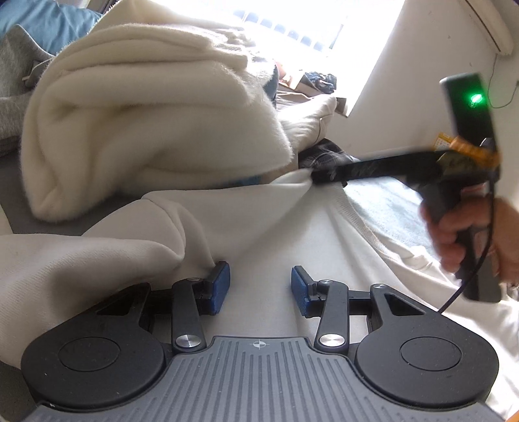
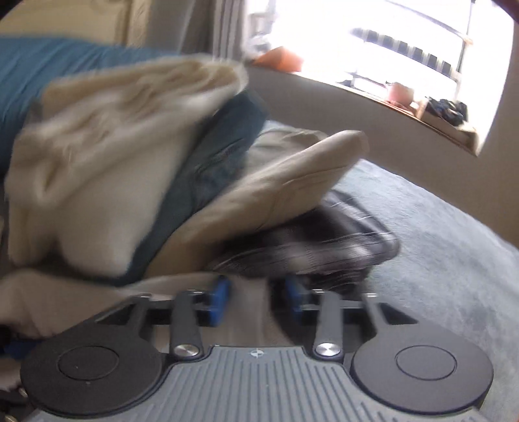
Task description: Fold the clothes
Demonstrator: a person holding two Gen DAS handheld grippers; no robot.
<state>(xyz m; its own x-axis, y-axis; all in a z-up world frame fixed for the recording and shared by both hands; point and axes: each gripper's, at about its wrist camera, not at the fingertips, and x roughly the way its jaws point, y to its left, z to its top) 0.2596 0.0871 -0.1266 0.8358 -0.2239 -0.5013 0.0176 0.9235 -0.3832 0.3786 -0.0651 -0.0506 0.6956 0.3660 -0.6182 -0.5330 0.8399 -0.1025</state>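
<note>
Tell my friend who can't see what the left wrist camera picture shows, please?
The left gripper hangs open over a cream garment spread on a bed. At the right, a hand holds the right gripper, whose tip meets a bunched corner of that garment. A fluffy white blanket is piled behind, below a bright window.

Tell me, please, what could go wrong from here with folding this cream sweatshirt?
1. The right gripper has only a corner of the sweatshirt between its pads, which stand apart, so the corner may slip out.
2. The left gripper is open and pins nothing, so the whole sweatshirt may slide.
3. The clothes pile lies against that corner, and the checked cloth may get dragged along.
</note>
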